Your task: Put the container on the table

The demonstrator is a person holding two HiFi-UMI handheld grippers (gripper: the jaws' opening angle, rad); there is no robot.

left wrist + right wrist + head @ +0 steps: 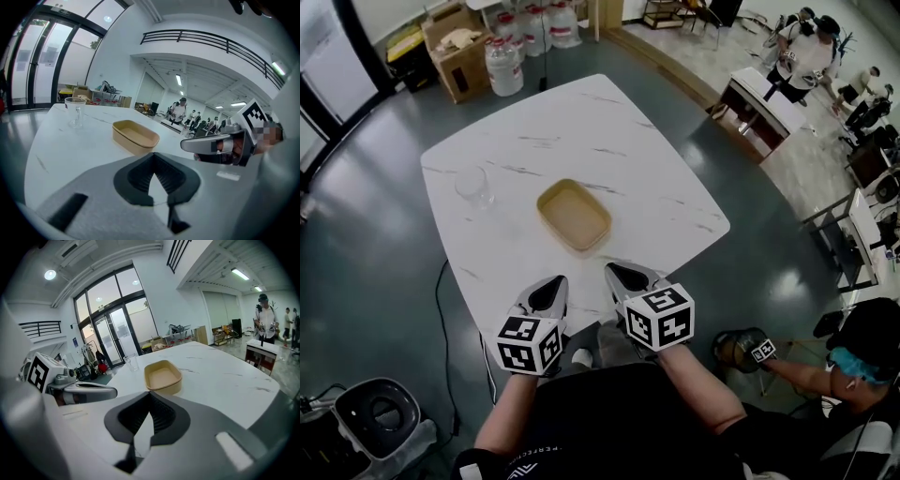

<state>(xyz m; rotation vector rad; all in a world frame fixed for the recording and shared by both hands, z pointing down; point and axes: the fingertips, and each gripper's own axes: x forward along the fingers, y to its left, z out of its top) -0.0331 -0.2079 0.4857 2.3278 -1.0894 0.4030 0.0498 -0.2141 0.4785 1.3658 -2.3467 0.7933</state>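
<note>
Both grippers are held at the near edge of the white, marble-patterned table (581, 122), on the person's side of the tan container (574, 216), which is set upright and empty on the tabletop near its middle. The left gripper (553, 285) is seen with its jaws pressed together and nothing between them; the right gripper (617, 274) is likewise closed on nothing. Neither is touching the container, and a strip of bare tabletop is left between their tips and its nearest rim. A clear glass (474, 185) is stood to the left of the container, well apart from it and close to the table's left edge. Beyond the container and to its right, the tabletop is left bare up to the rounded far and right corners. Grey floor (375, 244) is seen on all sides of the table. Cardboard boxes (455, 47) and water bottles (504, 66) are stacked far beyond the container, off the far corner, and people (806, 52) are gathered far off to its right.
</note>
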